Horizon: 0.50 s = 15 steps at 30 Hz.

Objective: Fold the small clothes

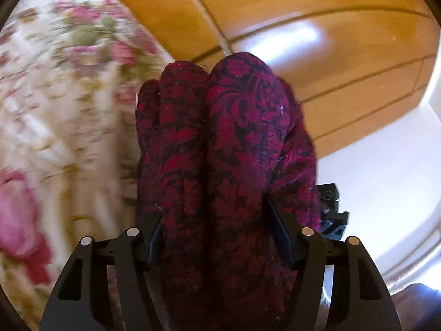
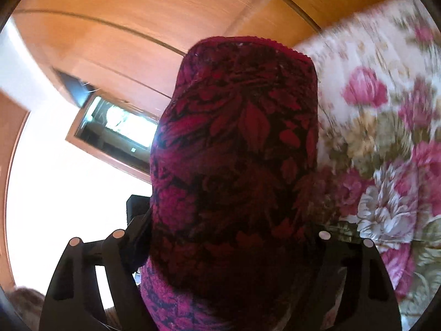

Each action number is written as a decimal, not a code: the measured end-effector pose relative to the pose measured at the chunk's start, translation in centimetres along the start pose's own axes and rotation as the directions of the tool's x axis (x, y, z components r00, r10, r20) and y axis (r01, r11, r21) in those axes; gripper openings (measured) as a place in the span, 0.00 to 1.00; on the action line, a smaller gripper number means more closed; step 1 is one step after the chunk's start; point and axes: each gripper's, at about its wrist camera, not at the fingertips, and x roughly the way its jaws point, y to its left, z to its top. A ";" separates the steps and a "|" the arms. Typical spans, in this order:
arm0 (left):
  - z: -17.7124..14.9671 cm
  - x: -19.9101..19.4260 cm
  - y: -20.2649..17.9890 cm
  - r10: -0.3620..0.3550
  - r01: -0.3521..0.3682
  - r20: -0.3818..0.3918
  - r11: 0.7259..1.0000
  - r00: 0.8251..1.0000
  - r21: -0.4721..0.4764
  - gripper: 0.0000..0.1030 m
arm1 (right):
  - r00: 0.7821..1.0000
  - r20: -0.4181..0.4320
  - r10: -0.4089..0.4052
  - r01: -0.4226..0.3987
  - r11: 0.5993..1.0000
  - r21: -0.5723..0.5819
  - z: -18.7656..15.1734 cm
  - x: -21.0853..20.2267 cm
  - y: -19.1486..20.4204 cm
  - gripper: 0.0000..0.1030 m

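A dark red and black floral garment is bunched between the fingers of my left gripper, which is shut on it. The cloth stands up in two folds and hides the fingertips. In the right wrist view the same garment drapes over my right gripper, which is shut on it; its fingertips are hidden under the cloth. Both grippers hold the garment up off the bed.
A bedspread with pink flowers lies to the left in the left wrist view and to the right in the right wrist view. A wooden wardrobe and white wall stand behind. The other gripper's body shows beside the cloth.
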 end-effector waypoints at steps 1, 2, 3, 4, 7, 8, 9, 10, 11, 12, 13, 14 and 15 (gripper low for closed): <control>0.3 0.9 -0.9 -0.017 0.017 -0.013 1.000 1.000 0.014 0.62 | 1.000 0.029 0.004 -0.003 1.000 -0.028 0.2 -1.4 0.8 0.78; 0.5 1.8 -1.8 -0.031 0.031 -0.025 0.999 0.999 0.028 0.62 | 0.999 0.051 0.003 -0.001 0.999 -0.041 0.3 -2.5 1.1 0.78; 0.9 3.4 -3.2 -0.048 0.051 -0.049 0.997 0.998 0.058 0.62 | 0.997 0.082 0.001 0.003 0.999 -0.053 0.5 -4.0 1.5 0.78; 1.3 4.8 -4.3 -0.058 0.064 -0.070 0.995 0.996 0.079 0.62 | 0.992 0.124 -0.003 0.011 0.998 -0.066 0.8 -6.0 1.7 0.78; 2.5 10.4 -8.1 -0.076 0.098 -0.150 0.984 0.986 0.151 0.62 | 0.973 0.226 -0.040 0.060 0.995 -0.081 0.9 -11.6 1.3 0.78; 2.9 12.4 -9.3 -0.075 0.106 -0.177 0.979 0.981 0.174 0.62 | 0.965 0.255 -0.054 0.076 0.994 -0.076 0.8 -13.3 1.0 0.78; 3.3 15.0 -10.9 -0.070 0.114 -0.209 0.972 0.975 0.205 0.62 | 0.956 0.286 -0.070 0.092 0.994 -0.065 0.9 -14.9 0.5 0.78; 3.5 17.0 -12.0 -0.065 0.120 -0.234 0.967 0.970 0.226 0.62 | 0.944 0.317 -0.087 0.108 0.993 -0.051 0.9 -16.5 -0.1 0.78; 3.6 19.1 -13.1 -0.061 0.126 -0.259 0.961 0.964 0.245 0.62 | 0.929 0.353 -0.108 0.127 0.991 -0.032 0.9 -18.5 -0.9 0.78; 3.8 21.7 -14.4 -0.054 0.134 -0.291 0.955 0.955 0.263 0.62 | 0.913 0.386 -0.129 0.144 0.990 -0.011 0.8 -20.4 -1.9 0.78; 3.8 23.9 -15.4 -0.046 0.138 -0.315 0.951 0.948 0.276 0.62 | 0.899 0.413 -0.149 0.159 0.987 0.010 0.7 -21.9 -2.8 0.78; 3.7 26.3 -16.5 -0.032 0.139 -0.340 0.946 0.940 0.294 0.62 | 0.883 0.437 -0.171 0.174 0.984 0.033 0.5 -23.5 -3.7 0.78; 3.5 28.5 -17.5 -0.012 0.138 -0.366 0.938 0.931 0.319 0.62 | 0.862 0.465 -0.202 0.194 0.979 0.066 0.3 -25.3 -4.9 0.78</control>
